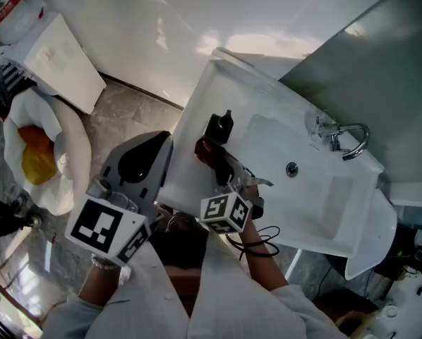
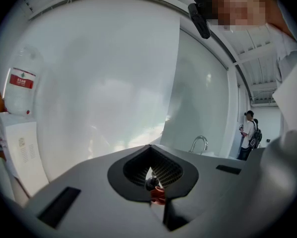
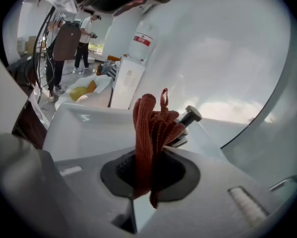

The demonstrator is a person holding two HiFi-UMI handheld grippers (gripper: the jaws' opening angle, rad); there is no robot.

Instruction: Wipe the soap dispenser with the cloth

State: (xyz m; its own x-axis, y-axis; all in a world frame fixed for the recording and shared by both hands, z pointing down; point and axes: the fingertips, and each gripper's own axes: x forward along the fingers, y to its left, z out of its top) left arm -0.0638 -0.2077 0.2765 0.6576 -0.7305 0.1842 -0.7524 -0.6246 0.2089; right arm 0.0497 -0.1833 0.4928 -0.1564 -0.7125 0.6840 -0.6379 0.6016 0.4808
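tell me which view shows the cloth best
Right gripper view: the cloth fills the centre, pinched in the right gripper, with the dispenser behind. The head view shows it a small red bunch by the dispenser; the left gripper view, only a red speck beyond its jaws.

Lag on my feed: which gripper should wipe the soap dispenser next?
Right. The right gripper holds the red cloth beside the soap dispenser; the left gripper is shut, empty and farther off.

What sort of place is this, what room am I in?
Likely a washroom, or a mock-up of one: a white sink with a chrome faucet, a dark soap dispenser on its rim.
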